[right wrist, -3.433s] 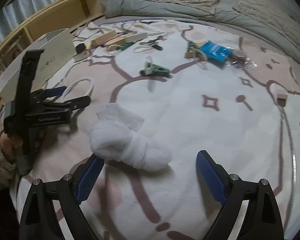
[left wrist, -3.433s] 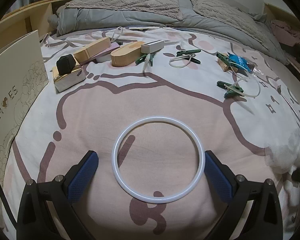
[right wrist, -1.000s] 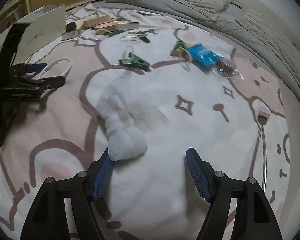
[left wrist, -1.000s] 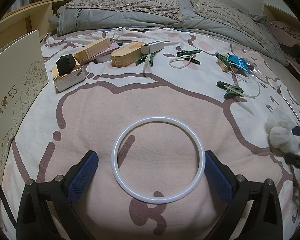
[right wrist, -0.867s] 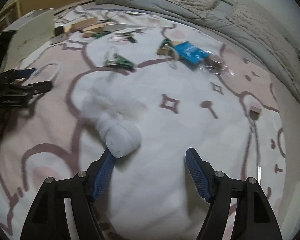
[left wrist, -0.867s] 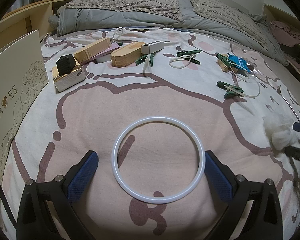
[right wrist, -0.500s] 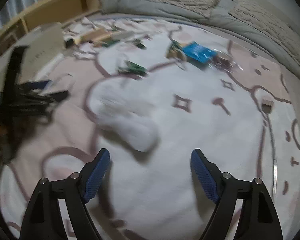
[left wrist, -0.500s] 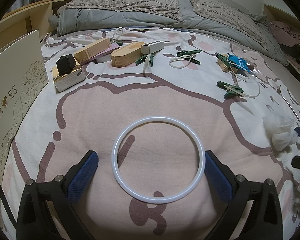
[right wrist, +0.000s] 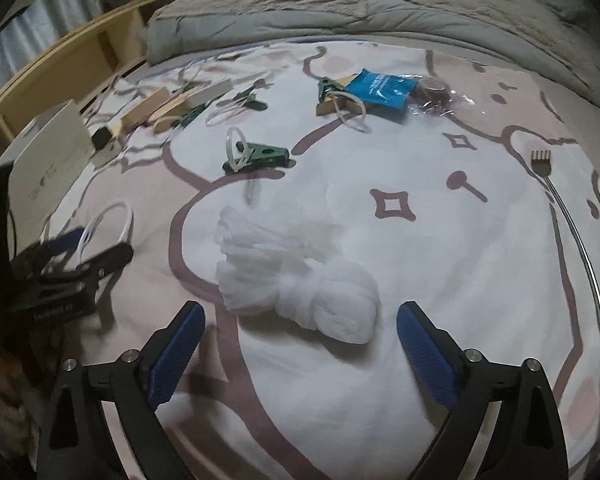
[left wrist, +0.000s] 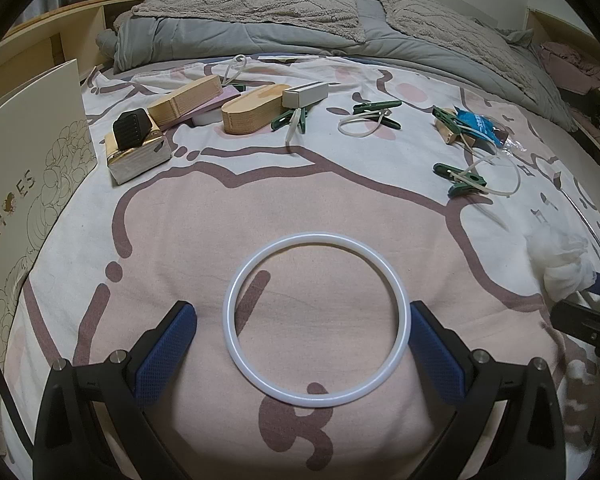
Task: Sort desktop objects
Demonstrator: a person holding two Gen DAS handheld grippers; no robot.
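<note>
Now we hold left gripper jaws spread, white silicone ring flat on bed between them, framed for pickup. Right gripper jaws spread; white knotted cloth bundle just ahead, between them, ungripped.

Ring lies flat on the bed, btwn the spread fingers of the left tongs, touching neither. Shoe box stands at bed's left edge. Behind ring, far left to right: block w/ small speaker on top, wooden boxes, clips w/ cable ties, packet. One more clip nearer, right of centre. Cloth bundle lies right of ring, just ahead of right tongs, btwn its wide-apart fingers, not touching. Back scratcher runs along bed's right side. Folded duvet at far end.
</note>
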